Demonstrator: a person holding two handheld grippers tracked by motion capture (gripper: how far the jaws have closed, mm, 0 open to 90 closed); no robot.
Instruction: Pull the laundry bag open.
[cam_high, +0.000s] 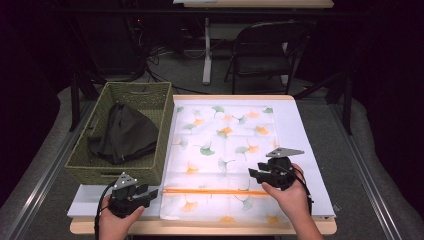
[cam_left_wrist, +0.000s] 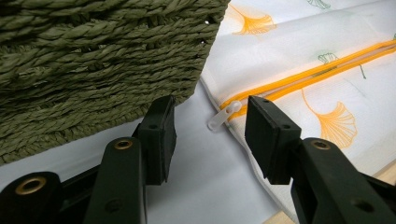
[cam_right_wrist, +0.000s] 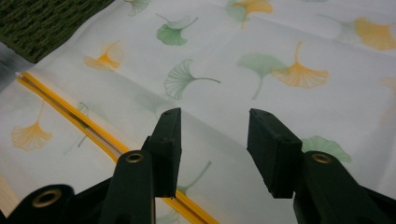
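My left claw (cam_left_wrist: 210, 135) released, jaws either side of the zipper pull (cam_left_wrist: 223, 115), basket (cam_left_wrist: 93, 60) close at its left, my right claw (cam_right_wrist: 214, 149) released above the bag (cam_high: 225, 150), zipper (cam_high: 215, 191) near me

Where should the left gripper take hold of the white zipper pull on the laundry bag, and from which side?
Grip the white zipper pull by its flat tab, which sticks out past the bag's left edge at the end of the orange zipper. Come in low from the left, over the bare table, probably with one jaw on each flat face. The left gripper is already open and lined up with it.
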